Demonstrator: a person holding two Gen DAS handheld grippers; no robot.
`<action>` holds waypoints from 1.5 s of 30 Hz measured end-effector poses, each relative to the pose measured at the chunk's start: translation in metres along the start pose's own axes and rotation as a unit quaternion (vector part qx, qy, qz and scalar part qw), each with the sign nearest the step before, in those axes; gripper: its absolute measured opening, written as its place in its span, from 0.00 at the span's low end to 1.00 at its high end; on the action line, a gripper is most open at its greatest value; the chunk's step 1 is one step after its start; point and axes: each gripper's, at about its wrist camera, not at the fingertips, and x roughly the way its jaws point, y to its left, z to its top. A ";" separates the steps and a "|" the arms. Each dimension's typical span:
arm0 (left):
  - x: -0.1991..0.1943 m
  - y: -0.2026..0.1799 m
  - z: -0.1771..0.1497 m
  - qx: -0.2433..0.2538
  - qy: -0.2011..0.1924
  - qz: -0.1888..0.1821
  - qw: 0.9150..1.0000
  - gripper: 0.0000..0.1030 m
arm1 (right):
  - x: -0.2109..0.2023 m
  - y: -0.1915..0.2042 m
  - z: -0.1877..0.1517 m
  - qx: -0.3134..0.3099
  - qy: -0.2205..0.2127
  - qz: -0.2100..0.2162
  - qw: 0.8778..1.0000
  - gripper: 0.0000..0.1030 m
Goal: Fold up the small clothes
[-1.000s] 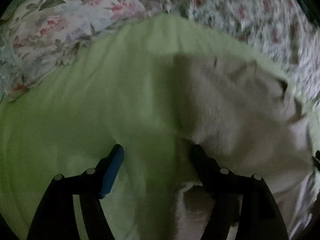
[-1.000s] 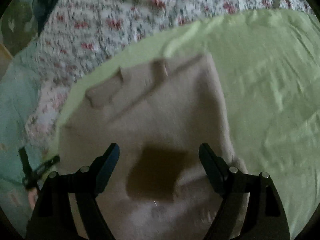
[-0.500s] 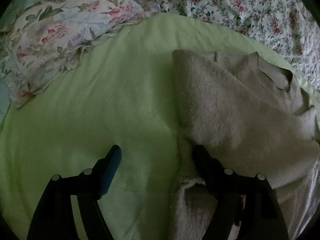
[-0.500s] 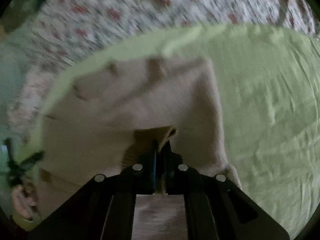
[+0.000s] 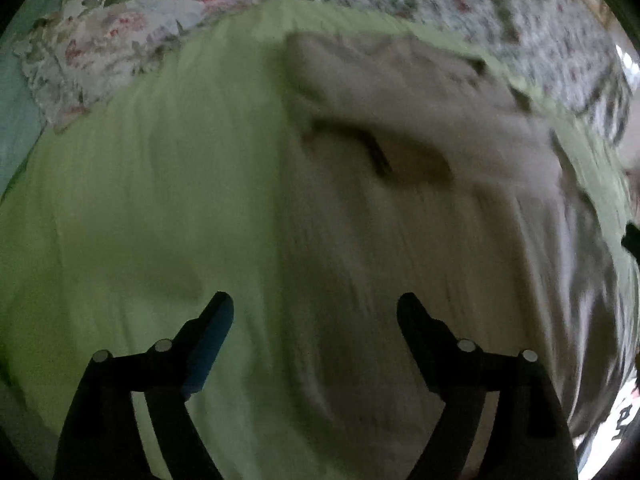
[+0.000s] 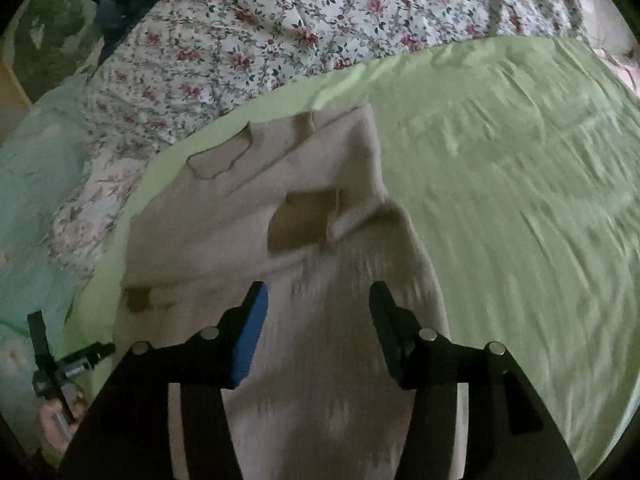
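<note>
A beige knit sweater (image 5: pixel 420 220) lies on a light green sheet (image 5: pixel 140 200), partly folded, with a raised fold near its middle. It also shows in the right wrist view (image 6: pixel 320 208). My left gripper (image 5: pixel 316 312) is open and empty, over the sweater's left edge. My right gripper (image 6: pixel 316 300) is open and empty, just above the sweater, below a brown patch (image 6: pixel 300 220) at the fold.
A floral quilt (image 6: pixel 300 32) borders the green sheet (image 6: pixel 500 180) at the back. A floral pillow (image 5: pixel 120 32) lies at the back left. The other gripper (image 6: pixel 60 364), held by a hand, shows at the lower left of the right wrist view.
My right gripper was shut on a fold of the sweater half a second ago and has opened, letting it go. The left gripper moved right over the sweater.
</note>
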 end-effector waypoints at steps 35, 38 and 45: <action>-0.040 -0.015 -0.147 0.063 0.042 -0.288 0.955 0.85 | -0.067 -0.066 -0.166 0.023 0.114 0.211 0.971 0.64; -0.039 -0.010 -0.148 0.052 0.038 -0.291 0.955 0.70 | -0.063 -0.058 -0.166 0.006 0.115 0.211 0.971 0.64; -0.035 0.000 -0.148 0.071 0.041 -0.269 0.960 0.13 | -0.064 -0.062 -0.169 -0.006 0.118 0.156 0.981 0.09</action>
